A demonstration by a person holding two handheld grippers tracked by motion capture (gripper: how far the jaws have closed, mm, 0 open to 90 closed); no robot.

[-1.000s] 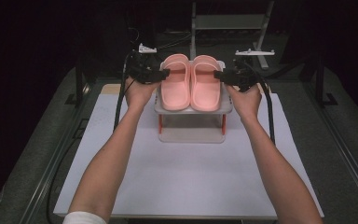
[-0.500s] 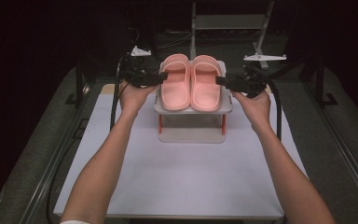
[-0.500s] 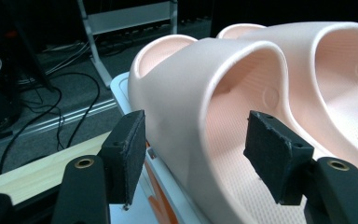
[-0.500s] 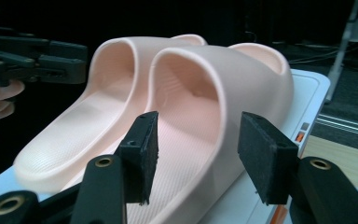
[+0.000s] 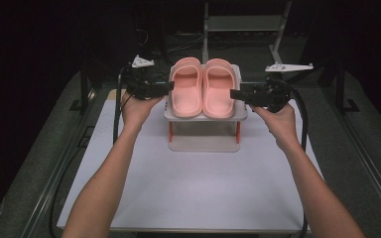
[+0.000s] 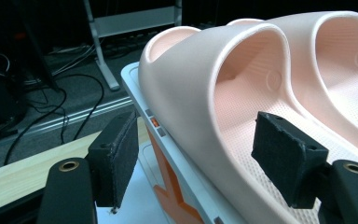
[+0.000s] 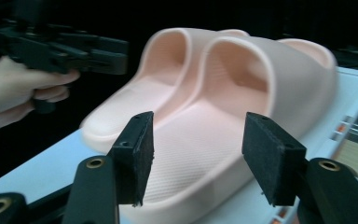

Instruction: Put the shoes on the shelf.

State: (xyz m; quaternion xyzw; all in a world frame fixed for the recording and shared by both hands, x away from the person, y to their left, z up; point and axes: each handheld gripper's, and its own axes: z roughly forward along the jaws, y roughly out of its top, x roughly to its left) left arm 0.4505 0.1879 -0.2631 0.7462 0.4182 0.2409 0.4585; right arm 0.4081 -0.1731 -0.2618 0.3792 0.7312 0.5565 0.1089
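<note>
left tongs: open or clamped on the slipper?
Open. The left tongs have just been opening; in the left gripper view the pads straddle the left slipper's edge with gaps showing.

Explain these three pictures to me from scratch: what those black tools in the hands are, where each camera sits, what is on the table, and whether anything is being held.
A person sits at a white table and holds a hand tool in each hand: a gripper with two black padded jaws. The top picture comes from a fixed camera above, looking down and forward. It shows the left gripper and the right gripper on either side of a small white stand.

The other two pictures come from cameras that ride on the grippers, looking along their jaws. On the stand lie a pair of pink slippers, side by side.

Nothing is held. Both sets of jaws have just been opening. The left gripper's jaws straddle the side wall of the near slipper without pressing it. The right gripper's pads stand clear of the other slipper.
</note>
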